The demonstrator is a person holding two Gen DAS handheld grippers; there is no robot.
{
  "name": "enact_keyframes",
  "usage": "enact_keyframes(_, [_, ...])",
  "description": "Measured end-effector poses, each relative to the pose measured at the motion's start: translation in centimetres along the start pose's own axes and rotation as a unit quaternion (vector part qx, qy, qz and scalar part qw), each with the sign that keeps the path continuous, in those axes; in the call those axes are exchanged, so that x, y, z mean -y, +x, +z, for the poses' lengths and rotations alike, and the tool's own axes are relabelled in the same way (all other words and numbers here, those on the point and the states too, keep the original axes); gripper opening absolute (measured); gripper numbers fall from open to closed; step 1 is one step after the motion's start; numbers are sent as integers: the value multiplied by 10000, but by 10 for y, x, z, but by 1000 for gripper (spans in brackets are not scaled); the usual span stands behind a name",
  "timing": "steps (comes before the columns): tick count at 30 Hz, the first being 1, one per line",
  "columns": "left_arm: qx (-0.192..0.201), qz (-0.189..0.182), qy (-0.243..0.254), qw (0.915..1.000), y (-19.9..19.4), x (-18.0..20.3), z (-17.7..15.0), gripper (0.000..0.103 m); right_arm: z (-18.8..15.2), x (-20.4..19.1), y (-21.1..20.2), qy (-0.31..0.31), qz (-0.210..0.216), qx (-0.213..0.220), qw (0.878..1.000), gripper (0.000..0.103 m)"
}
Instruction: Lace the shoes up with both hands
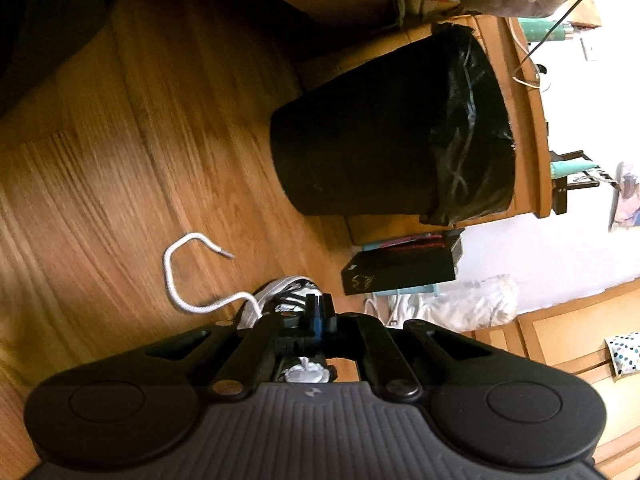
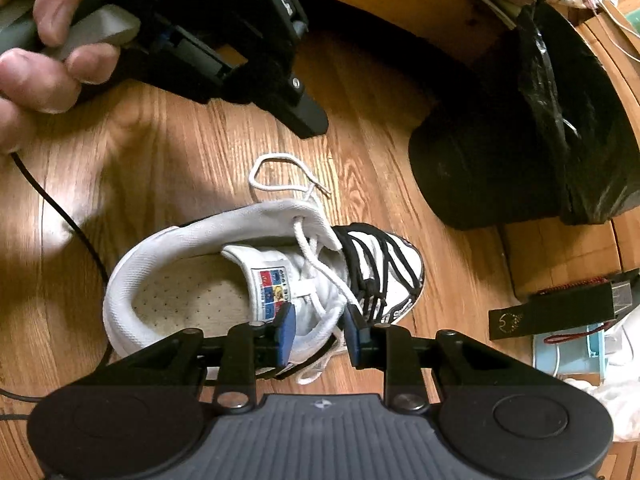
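One white shoe (image 2: 224,280) lies on the wood floor (image 2: 140,184) left of the single black bin (image 2: 500,168), which holds only a black liner (image 2: 560,120). One white lace (image 2: 320,268) crosses the shoe's tongue. A hand (image 2: 44,52) holds the left gripper (image 1: 320,312), jaws closed with nothing visibly held, above the shoe; the right gripper (image 2: 320,332) points steeply down, jaws parted, the lace between them unpinched.

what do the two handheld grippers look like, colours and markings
Both are matte black with two round side discs, a ribbed grey centre plate bearing a small round emblem, and blue-padded fingers: left gripper, right gripper. A hand wraps a grey handle; a black cable trails.
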State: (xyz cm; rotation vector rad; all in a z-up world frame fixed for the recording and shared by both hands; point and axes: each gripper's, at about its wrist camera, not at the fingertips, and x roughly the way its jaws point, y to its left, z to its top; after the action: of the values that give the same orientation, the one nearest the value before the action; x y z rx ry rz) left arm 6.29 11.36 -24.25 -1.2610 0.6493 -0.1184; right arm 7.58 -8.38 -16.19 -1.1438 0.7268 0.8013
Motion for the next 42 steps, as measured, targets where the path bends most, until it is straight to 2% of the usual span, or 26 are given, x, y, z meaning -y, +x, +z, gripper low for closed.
enact_keyframes(3, [-149, 94, -61, 9998, 7, -4, -6, 8, -1, -1, -2, 61, -6, 12, 10000, 29])
enact_keyframes(5, [-222, 72, -109, 9997, 13, -5, -10, 17, -2, -1, -3, 138, -18, 37, 9999, 29])
enact_keyframes(6, [-241, 101, -72, 9996, 15, -4, -11, 25, -2, -1, -4, 173, -31, 54, 9998, 29])
enact_keyframes(11, [-368, 190, 202, 9989, 26, 2, -16, 26, -4, -5, -3, 226, -109, 82, 9997, 31])
enact_keyframes(12, [-433, 220, 269, 9985, 29, 4, -16, 26, -4, -6, -3, 225, -118, 81, 9996, 31])
enact_keyframes(15, [-512, 216, 441, 9975, 31, 7, -18, 3, -4, -6, -3, 322, -128, 72, 9994, 31])
enact_keyframes(24, [-469, 458, 944, 9934, 22, 20, -14, 2, -7, 0, 0, 1018, -43, -44, 9948, 31])
enact_keyframes(29, [-365, 517, 1072, 9922, 11, 26, -8, 2, -8, 0, 4, 1070, -15, -81, 9942, 31])
enact_keyframes(33, [-53, 403, 862, 9955, -1, 30, 5, 0, -10, 1, 5, 1165, -23, -94, 9931, 31])
enact_keyframes(38, [-173, 303, 656, 9972, 0, 33, 14, 0, -12, 3, 4, 1394, 1, -66, 9902, 31])
enact_keyframes(39, [-216, 300, 617, 9974, 2, 32, 12, 3, -13, 3, 4, 1458, 6, -58, 9893, 31])
enact_keyframes(41, [-316, 390, 646, 9967, 6, 31, 6, 16, -14, 4, 5, 1614, 10, -43, 9869, 32])
enact_keyframes(42, [-351, 450, 700, 9959, 8, 30, 3, 27, -15, 5, 6, 1699, 11, -39, 9855, 32])
